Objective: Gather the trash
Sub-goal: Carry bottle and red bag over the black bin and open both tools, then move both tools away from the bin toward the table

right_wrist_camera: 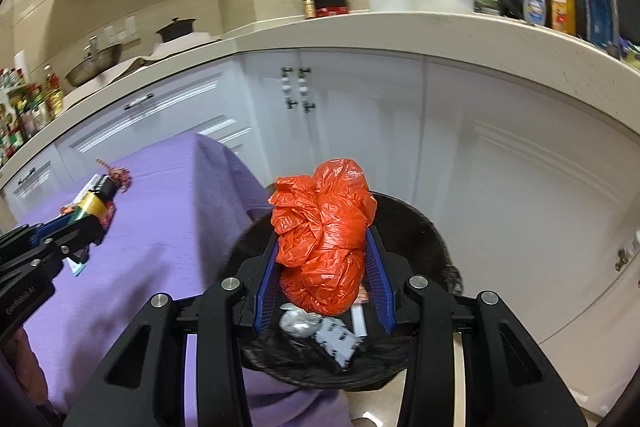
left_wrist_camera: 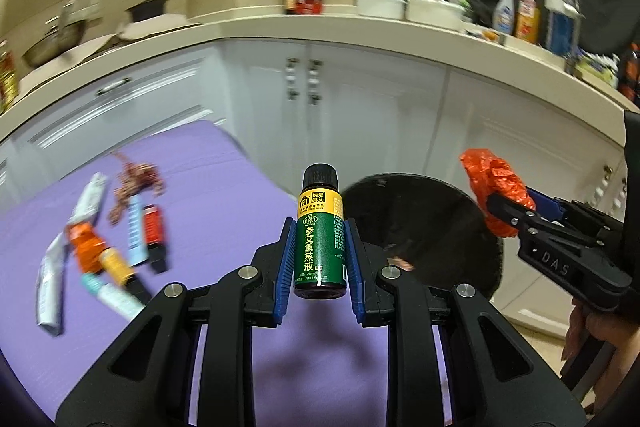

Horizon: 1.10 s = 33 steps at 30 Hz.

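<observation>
White kitchen cabinets point(right_wrist_camera: 360, 131) run under a pale counter point(right_wrist_camera: 460, 31) crowded with bowls, sauce bottles and cleaning bottles, and in front of them stands a tabletop point(left_wrist_camera: 224, 187) under a purple cloth. Beside its right edge sits a black-lined trash bin point(right_wrist_camera: 416, 227) with scraps of paper and foil already inside. The left gripper point(left_wrist_camera: 319, 247) has its jaws clenched on a small green bottle point(left_wrist_camera: 319, 243) with a black cap and yellow label band, held upright above the cloth, near the bin. The right gripper point(right_wrist_camera: 324, 263) has its jaws clamped on a crumpled orange plastic bag point(right_wrist_camera: 324, 227), held directly over the bin's mouth; a person's hand point(left_wrist_camera: 596, 327) grips its handle in the left view. More trash point(left_wrist_camera: 108, 247) lies on the cloth at the left: tubes, small bottles, an orange wrapper and a reddish-brown tangle, close together and blurred.
</observation>
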Motion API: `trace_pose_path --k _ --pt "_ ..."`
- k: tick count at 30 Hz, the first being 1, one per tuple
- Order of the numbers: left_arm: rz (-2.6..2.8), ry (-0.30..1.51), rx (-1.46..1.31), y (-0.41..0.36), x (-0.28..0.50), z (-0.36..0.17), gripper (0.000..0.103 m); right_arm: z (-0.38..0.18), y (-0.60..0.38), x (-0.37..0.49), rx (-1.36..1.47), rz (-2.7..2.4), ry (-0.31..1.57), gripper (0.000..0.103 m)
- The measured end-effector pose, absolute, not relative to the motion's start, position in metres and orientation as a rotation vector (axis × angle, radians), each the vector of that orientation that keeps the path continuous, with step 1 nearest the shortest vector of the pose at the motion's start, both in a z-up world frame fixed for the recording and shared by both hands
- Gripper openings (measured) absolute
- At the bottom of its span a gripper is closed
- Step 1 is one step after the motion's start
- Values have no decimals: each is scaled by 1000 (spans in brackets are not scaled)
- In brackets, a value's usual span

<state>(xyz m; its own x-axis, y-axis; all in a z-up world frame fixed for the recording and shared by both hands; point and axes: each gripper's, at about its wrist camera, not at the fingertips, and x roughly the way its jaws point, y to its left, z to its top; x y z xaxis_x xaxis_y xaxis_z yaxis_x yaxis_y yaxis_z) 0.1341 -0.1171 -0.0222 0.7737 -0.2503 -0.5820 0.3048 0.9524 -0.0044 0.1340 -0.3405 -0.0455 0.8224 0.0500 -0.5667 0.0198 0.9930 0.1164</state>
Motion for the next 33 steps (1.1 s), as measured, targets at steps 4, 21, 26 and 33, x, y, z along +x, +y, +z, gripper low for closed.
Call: trace_pose_path --k 4,21,26,33 --pt "-335 622 133 -151 146 -29 23 -52 -355 139 140 4 610 41" --pt "-337 685 189 -200 190 -57 55 -77 -384 164 186 -12 631 50" --pt "-328 686 188 -197 193 -55 55 -75 -386 164 191 -23 624 55" --pt "-300 667 170 -177 186 -46 60 -68 -376 160 182 -1 617 55"
